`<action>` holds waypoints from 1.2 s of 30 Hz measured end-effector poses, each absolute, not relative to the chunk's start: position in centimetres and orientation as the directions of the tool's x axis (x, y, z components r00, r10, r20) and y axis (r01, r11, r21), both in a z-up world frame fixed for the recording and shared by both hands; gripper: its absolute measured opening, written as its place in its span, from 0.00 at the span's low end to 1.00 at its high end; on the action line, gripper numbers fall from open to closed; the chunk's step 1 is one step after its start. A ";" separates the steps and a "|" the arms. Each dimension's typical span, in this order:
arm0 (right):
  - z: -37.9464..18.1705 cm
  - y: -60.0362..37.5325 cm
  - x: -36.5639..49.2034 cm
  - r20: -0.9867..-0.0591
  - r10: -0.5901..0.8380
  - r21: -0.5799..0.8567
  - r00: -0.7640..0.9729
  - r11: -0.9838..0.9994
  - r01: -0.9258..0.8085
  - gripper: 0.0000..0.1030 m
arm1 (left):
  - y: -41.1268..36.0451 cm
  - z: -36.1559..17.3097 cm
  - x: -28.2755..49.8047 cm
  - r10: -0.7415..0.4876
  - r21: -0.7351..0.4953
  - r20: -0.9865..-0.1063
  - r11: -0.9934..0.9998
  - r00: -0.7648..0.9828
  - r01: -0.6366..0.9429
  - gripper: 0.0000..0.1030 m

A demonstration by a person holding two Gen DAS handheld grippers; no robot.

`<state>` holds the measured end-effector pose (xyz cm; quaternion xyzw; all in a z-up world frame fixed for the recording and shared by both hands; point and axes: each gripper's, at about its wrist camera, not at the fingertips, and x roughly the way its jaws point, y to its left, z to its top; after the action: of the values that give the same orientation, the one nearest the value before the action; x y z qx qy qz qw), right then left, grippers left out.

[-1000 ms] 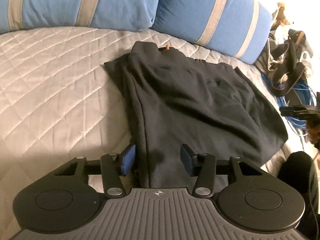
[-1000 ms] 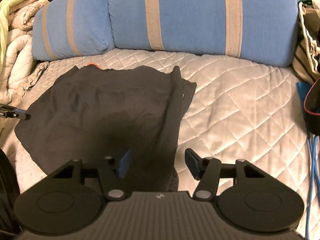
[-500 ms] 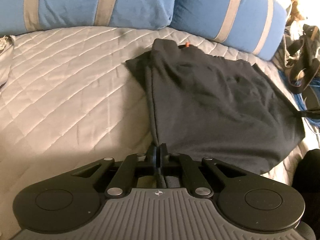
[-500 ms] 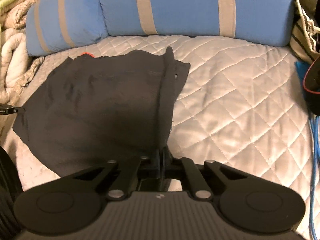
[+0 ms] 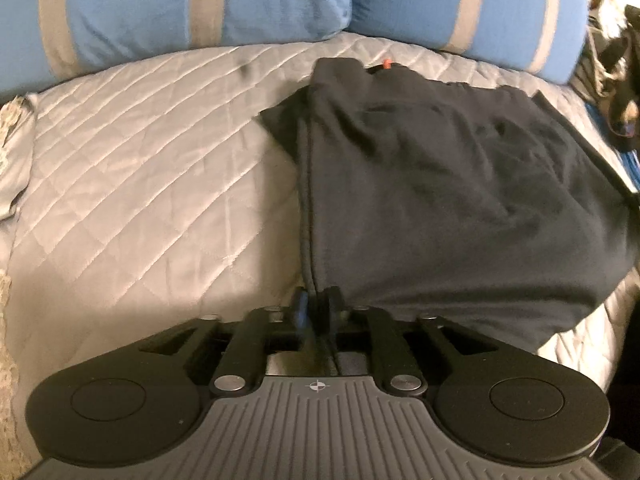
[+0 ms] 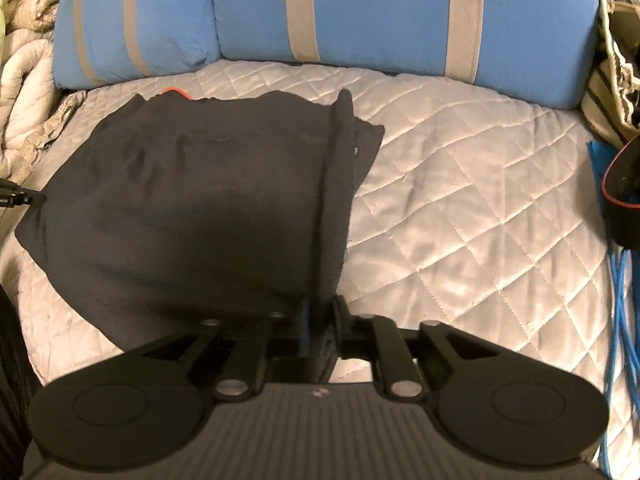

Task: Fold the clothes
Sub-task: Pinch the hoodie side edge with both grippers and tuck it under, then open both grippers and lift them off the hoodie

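Both grippers, left [image 5: 316, 306] and right [image 6: 320, 318], pinched near corners of the dark garment [image 5: 460, 200], which stretched away toward the pillows [image 5: 200, 8].

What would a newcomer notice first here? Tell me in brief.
The dark garment spread over the pale quilted bedcover draws the eye first. Next, both grippers: the left gripper and the right gripper are each shut on the garment's near edge, at opposite corners. Behind it, blue pillows with beige stripes line the far side of the bed.
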<state>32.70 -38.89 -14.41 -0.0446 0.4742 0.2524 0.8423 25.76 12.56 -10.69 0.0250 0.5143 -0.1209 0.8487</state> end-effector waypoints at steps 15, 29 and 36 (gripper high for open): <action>-15.8 -42.5 32.8 -0.753 0.566 0.474 0.336 0.820 -0.320 0.91 | 13.3 -9.8 23.9 -0.187 -0.118 -0.854 0.978 0.486 0.169 0.68; -19.9 -45.5 36.5 -0.574 0.729 0.752 0.372 0.650 -0.113 0.91 | 10.9 -6.9 22.9 -0.261 -0.180 -0.801 0.963 0.538 0.199 0.70; -21.7 -44.4 40.1 -0.494 0.810 0.831 0.315 0.547 -0.105 0.91 | 10.1 -6.8 22.9 -0.283 -0.212 -0.799 0.958 0.530 0.192 0.70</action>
<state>40.11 -44.41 -21.73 0.3574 0.4937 0.3142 0.7279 22.86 10.13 -6.76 -0.0487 0.4652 -0.1360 0.8733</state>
